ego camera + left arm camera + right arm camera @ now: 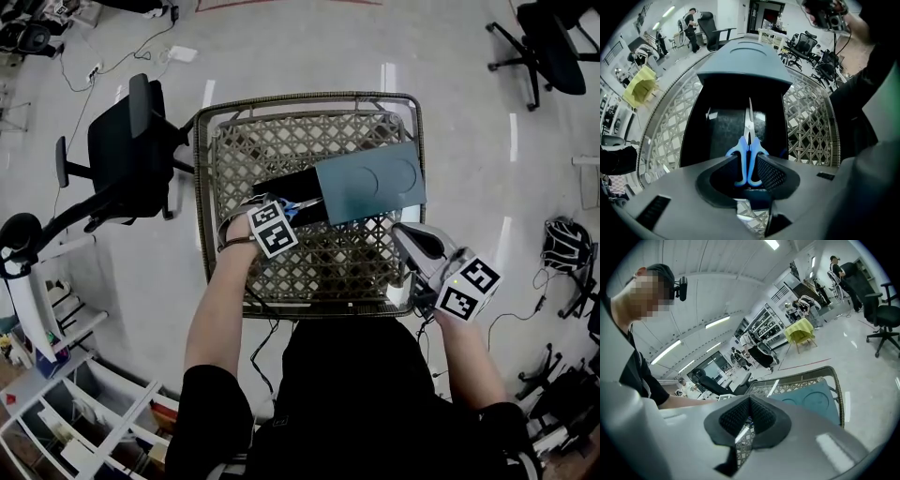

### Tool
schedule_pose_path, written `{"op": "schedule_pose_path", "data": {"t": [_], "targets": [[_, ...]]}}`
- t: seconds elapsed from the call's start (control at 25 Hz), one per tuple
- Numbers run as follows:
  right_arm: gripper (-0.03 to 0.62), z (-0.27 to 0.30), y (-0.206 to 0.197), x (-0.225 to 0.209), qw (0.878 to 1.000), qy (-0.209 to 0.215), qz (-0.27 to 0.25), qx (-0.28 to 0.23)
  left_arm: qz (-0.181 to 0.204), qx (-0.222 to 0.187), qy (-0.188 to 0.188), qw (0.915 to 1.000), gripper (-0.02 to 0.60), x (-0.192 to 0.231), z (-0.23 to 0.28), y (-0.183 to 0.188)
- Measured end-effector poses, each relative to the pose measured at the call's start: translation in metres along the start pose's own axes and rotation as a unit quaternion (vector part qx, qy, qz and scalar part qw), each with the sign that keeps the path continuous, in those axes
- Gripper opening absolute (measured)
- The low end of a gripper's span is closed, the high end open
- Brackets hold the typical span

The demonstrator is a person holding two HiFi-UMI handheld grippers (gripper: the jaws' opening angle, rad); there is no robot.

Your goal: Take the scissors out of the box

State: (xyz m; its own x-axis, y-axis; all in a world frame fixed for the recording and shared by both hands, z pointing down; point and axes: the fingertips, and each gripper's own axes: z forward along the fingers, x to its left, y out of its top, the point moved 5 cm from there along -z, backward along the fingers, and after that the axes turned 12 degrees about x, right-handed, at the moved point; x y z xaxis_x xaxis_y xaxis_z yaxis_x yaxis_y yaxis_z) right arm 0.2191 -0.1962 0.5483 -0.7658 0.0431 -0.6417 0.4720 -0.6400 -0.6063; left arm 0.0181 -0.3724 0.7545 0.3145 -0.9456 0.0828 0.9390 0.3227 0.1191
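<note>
Your left gripper [749,161] has its jaws drawn narrow on the blue handle loops of the scissors [749,133], one pad against the outer side of each loop. The blades point straight ahead of the jaws along the floor of the black box [696,133]. To lift well, hold that squeeze even so the loops do not pivot. Raise the gripper straight up until the blade tip is above the box walls on either side of the jaws, and only then draw back toward yourself. The teal lid [740,58] overhangs the box's far end just beyond the blade tip, so I judge that pushing forward would risk catching it. Your right gripper [749,409] hangs off to the right of the left one, at the edge of the wicker table [811,126]. Its jaws are pressed together on nothing, and it could steady the box if the box drags. The bottoms of the loops sit down behind the jaw bodies. You cannot tell whether the scissors rest on the floor or are already clear of it. The box's far end is covered by the lid, and in the head view the marker cube hides most of the scissors.
</note>
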Motion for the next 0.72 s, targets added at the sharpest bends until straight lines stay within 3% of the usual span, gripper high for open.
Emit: {"op": "schedule_pose_path", "data": {"t": [0.44, 0.72], "targets": [[0.011, -0.026, -0.009, 0.014, 1.000, -0.006, -0.014, -0.008, 0.000, 0.005, 0.025, 0.9997, 0.095, -0.003, 0.000, 0.001], [0.011, -0.051, -0.007, 0.028, 0.999, -0.010, -0.036, -0.015, -0.036, -0.003, 0.055, 0.9978, 0.095, -0.002, -0.018, 0.003]]}}
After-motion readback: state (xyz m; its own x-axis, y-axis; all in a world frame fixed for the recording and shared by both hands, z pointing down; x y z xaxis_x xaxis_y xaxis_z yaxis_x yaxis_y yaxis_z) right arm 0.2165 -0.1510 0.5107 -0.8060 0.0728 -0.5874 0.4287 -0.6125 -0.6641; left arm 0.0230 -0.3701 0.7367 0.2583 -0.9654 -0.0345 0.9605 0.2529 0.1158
